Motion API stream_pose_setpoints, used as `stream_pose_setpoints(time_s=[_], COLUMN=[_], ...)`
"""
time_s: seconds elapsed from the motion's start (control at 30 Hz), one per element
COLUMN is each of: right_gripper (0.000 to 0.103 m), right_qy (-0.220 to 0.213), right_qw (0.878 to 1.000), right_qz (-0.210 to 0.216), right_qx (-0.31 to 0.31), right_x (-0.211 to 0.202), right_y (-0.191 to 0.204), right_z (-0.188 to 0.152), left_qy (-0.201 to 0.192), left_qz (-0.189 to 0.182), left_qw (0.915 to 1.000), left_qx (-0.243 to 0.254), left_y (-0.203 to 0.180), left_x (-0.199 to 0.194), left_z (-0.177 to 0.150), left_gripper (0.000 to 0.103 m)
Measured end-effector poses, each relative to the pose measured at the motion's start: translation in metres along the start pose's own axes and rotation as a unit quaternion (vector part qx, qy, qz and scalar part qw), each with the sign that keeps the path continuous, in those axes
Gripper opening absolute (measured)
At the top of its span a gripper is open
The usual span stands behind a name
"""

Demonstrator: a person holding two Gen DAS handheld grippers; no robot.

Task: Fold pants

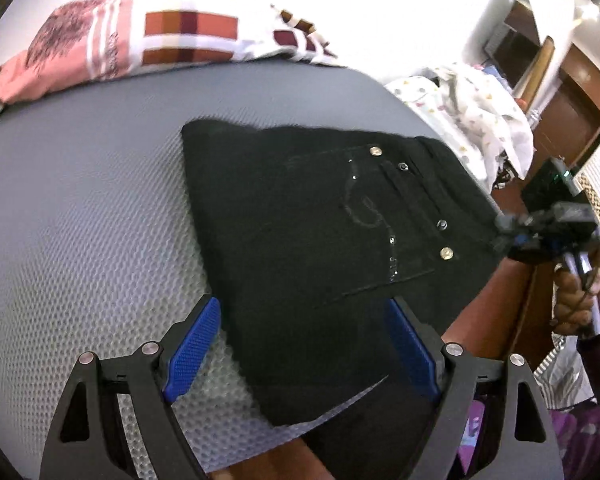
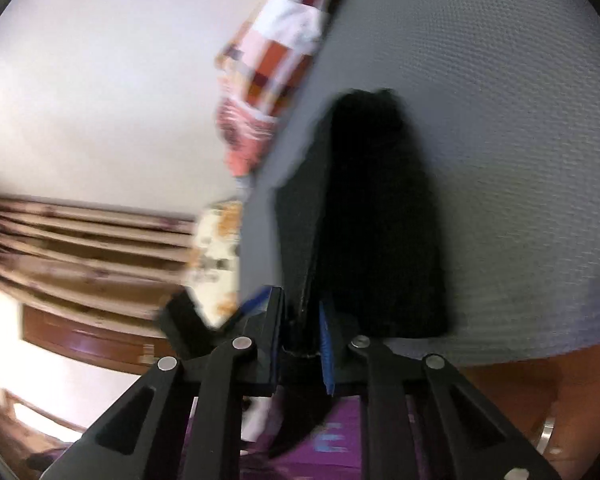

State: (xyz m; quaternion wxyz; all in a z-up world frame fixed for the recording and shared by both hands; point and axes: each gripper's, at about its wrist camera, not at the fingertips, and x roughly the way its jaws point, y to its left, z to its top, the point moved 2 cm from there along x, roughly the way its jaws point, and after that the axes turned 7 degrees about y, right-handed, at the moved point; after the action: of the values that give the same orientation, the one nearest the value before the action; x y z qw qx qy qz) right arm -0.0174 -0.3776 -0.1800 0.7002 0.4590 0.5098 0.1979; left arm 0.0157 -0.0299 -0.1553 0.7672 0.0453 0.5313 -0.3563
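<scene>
Black pants (image 1: 320, 208), folded, with a studded back pocket up, lie on the grey mat (image 1: 80, 200). My left gripper (image 1: 303, 304) hangs over their near end, open wide. The cloth lies between its blue pads (image 1: 192, 352) without being pinched. In the right wrist view the pants (image 2: 380, 220) stretch away as a dark strip, and my right gripper (image 2: 300, 300) is shut on their near edge, with black cloth squeezed between the pads. The left wrist view shows that right gripper (image 1: 512, 232) at the waistband end, held by a hand (image 1: 576, 300).
A folded pink and checked cloth (image 1: 172, 32) lies along the mat's far edge, also seen as checked cloth (image 2: 276, 60). A white dotted cloth (image 1: 472, 108) is heaped past the mat's right edge. The brown table edge (image 2: 520, 380) shows near me.
</scene>
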Motion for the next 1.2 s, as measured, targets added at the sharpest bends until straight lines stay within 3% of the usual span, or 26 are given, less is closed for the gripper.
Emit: stream_pose_setpoints(time_s=[0.03, 0.1, 0.3, 0.43, 0.5, 0.57, 0.6, 0.83, 0.9, 0.93, 0.97, 1.1, 1.13, 1.2], right_gripper=[0.015, 0.013, 0.013, 0.02, 0.03, 0.058, 0.06, 0.06, 0.047, 0.033, 0.03, 0.026, 0.026, 0.025], right_qy=[0.005, 0.009, 0.01, -0.009, -0.037, -0.054, -0.053, -0.005, 0.01, 0.017, 0.017, 0.018, 0.013, 0.013], right_qw=[1.0, 0.998, 0.999, 0.999, 0.998, 0.995, 0.995, 0.992, 0.988, 0.987, 0.989, 0.996, 0.997, 0.993], right_qz=[-0.013, 0.009, -0.019, -0.027, -0.053, -0.081, -0.085, -0.12, -0.146, -0.154, -0.143, -0.076, -0.075, -0.113], right_qx=[0.025, 0.054, 0.03, 0.018, 0.0, -0.015, -0.02, -0.03, -0.039, -0.045, -0.042, -0.031, -0.031, -0.032], right_x=[0.002, 0.003, 0.003, 0.0, -0.012, -0.022, -0.024, 0.006, 0.019, 0.025, 0.027, 0.028, 0.026, 0.024], right_y=[-0.016, -0.033, -0.023, -0.011, -0.002, 0.004, 0.006, 0.008, 0.008, 0.007, 0.006, 0.009, 0.008, -0.004], right_z=[0.001, 0.003, 0.005, 0.009, 0.012, 0.015, 0.016, 0.024, 0.023, 0.023, 0.022, 0.019, 0.018, 0.017], left_qy=[0.003, 0.009, 0.019, 0.02, 0.02, 0.018, 0.017, 0.023, 0.024, 0.023, 0.021, 0.006, 0.003, 0.003], left_qz=[-0.004, -0.003, -0.004, -0.005, -0.006, -0.005, -0.005, -0.014, -0.011, -0.011, -0.014, -0.018, -0.02, -0.031], left_qw=[1.0, 0.9999, 0.9997, 0.9996, 0.9996, 0.9996, 0.9996, 0.9986, 0.9985, 0.9985, 0.9984, 0.9977, 0.9973, 0.996], left_qx=[-0.005, -0.008, -0.013, -0.018, -0.02, -0.02, -0.021, -0.046, -0.047, -0.049, -0.052, -0.065, -0.07, -0.083], left_y=[0.003, 0.005, 0.006, 0.009, 0.01, 0.011, 0.011, 0.021, 0.023, 0.024, 0.026, 0.034, 0.036, 0.041], left_x=[0.002, 0.006, 0.013, 0.015, 0.014, 0.012, 0.011, 0.015, 0.014, 0.013, 0.012, 0.002, 0.001, 0.0], left_z=[-0.003, -0.005, -0.006, -0.003, -0.002, -0.003, -0.002, -0.005, -0.004, -0.003, -0.003, 0.001, 0.002, 0.003], left_gripper=[0.084, 0.084, 0.084, 0.084, 0.084, 0.084, 0.084, 0.084, 0.084, 0.084, 0.084, 0.084, 0.084, 0.084])
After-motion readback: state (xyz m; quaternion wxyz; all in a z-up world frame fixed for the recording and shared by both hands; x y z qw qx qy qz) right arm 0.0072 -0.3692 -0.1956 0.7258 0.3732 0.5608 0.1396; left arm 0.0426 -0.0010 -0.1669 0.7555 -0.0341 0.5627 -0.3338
